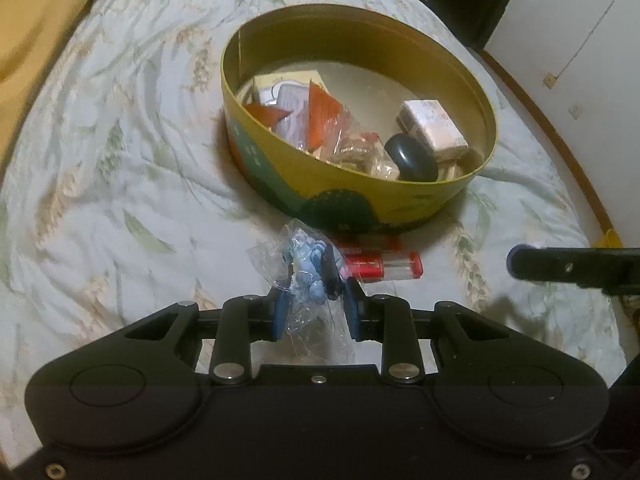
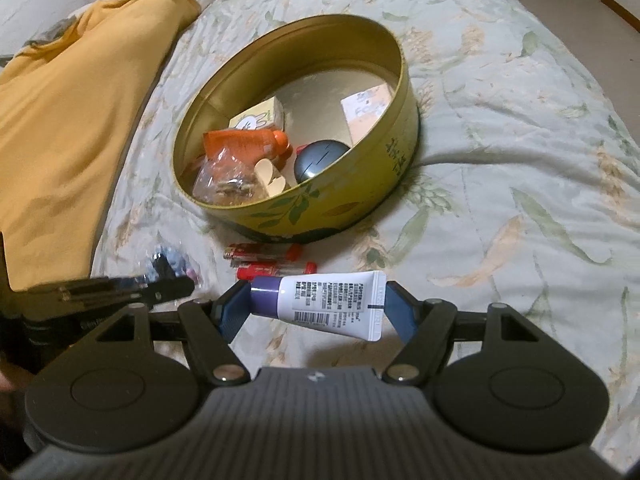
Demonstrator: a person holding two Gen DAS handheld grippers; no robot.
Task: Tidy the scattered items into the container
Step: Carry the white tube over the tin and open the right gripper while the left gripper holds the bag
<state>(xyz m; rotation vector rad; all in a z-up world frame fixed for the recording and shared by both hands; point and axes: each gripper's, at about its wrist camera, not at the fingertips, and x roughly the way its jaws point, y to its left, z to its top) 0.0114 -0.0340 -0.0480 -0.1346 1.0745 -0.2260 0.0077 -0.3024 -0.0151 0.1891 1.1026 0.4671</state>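
Yellow and round, the tin point(image 1: 360, 200) sits open on the leafy bedspread point(image 1: 120, 160) with small boxes, packets and a dark mouse inside. The left gripper point(image 1: 316, 300) has its jaws squeezed narrow on a clear bag of little blue things point(image 1: 304, 276), near the tin. The right gripper point(image 2: 318, 308) holds a white tube point(image 2: 332, 304) crosswise, jaws wide. Two red tubes point(image 2: 272, 260) lie on the bed just beside the tin.

Both the left gripper point(image 1: 316, 304) and right gripper point(image 2: 316, 308) are matte black, with blue finger pads point(image 2: 230, 316), silver pivot screws and round side caps.
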